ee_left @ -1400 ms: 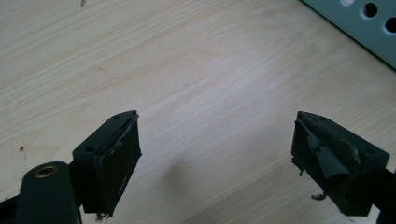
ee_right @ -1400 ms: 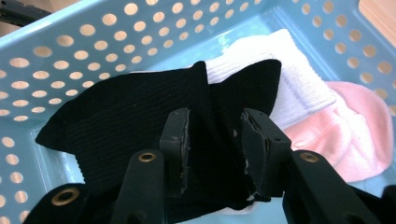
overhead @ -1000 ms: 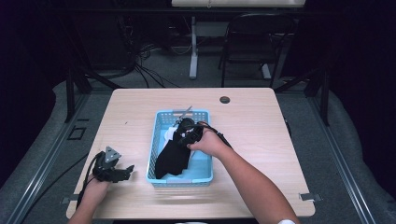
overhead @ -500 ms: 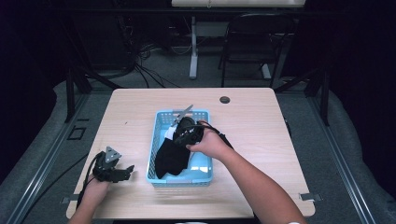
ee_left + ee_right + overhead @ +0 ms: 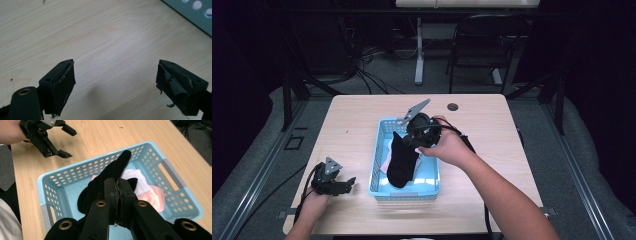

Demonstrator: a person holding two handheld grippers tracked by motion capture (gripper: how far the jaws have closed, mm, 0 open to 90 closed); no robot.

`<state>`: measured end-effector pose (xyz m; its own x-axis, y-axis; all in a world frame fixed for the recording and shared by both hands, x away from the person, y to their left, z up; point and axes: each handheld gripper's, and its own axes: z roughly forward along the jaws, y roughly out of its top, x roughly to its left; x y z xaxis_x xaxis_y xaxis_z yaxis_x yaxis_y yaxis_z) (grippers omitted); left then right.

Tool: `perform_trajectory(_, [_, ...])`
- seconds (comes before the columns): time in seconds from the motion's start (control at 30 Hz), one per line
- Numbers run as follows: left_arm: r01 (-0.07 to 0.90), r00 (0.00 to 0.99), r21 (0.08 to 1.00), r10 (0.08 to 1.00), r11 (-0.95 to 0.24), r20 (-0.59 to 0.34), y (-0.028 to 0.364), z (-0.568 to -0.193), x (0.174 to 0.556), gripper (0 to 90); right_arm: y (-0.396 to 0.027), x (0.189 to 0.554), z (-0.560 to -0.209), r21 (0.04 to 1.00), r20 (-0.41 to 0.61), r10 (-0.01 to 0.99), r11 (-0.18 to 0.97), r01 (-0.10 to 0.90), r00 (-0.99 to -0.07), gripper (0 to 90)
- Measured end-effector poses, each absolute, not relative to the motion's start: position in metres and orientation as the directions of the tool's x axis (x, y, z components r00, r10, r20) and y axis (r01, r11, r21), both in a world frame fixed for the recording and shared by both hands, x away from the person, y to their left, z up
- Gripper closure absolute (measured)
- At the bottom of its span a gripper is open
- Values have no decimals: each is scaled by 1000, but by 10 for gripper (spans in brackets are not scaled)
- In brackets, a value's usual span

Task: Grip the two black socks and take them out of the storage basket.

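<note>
My right hand-held gripper (image 5: 414, 145) sits over the blue basket (image 5: 382, 131), jaws pressed together on a black sock (image 5: 401, 162). In the right gripper view the sock (image 5: 110, 173) is pinched between the pads and hangs down into the basket (image 5: 52, 186), its far end draped toward the far wall. Under it lie a white cloth (image 5: 135, 177) and a pink cloth (image 5: 155, 196), both inside the basket.

The basket stands mid-surface, long sides running away from me, near rim close to the front edge of the surface (image 5: 352, 120). Open wood on both sides of it, more on the far left and far right corners. A small dark round thing (image 5: 453, 107) sits near the far edge, well apart from the basket.

My left hand-held gripper (image 5: 343, 183) rests low at the front-left of the surface, near the basket's left wall but not touching. Jaws spread wide, nothing between them; in the left gripper view bare wood (image 5: 110, 50) shows between the pads, with a basket corner (image 5: 192, 12) at upper right. Pad lining on one jaw is torn. Cables trail off the front edge.
</note>
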<state>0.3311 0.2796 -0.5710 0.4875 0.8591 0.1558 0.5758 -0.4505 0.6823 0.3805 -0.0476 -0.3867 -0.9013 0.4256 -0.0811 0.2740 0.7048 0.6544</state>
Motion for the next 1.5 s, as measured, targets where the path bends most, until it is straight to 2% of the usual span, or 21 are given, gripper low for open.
perform_trajectory(0.27, [575, 487, 683, 859, -451, 157, 279, -571, 331, 156, -73, 374, -368, 664, -117, 457, 696, 273, -881, 873])
perform_trajectory(0.83, [579, 487, 676, 859, -455, 160, 279, -572, 331, 156, -163, 353, -343, 676, -174, 593, 653, 342, -786, 873])
perform_trajectory(1.1, [582, 482, 677, 862, -450, 158, 279, -572, 331, 155, -186, 350, -348, 684, -167, 638, 624, 378, -752, 873])
perform_trajectory(1.3, [582, 483, 677, 861, -451, 159, 280, -573, 331, 155, -190, 352, -366, 666, -166, 648, 630, 400, -743, 873])
perform_trajectory(1.5, [581, 483, 677, 861, -452, 160, 280, -573, 331, 156, -195, 357, -396, 649, -118, 653, 621, 440, -748, 872])
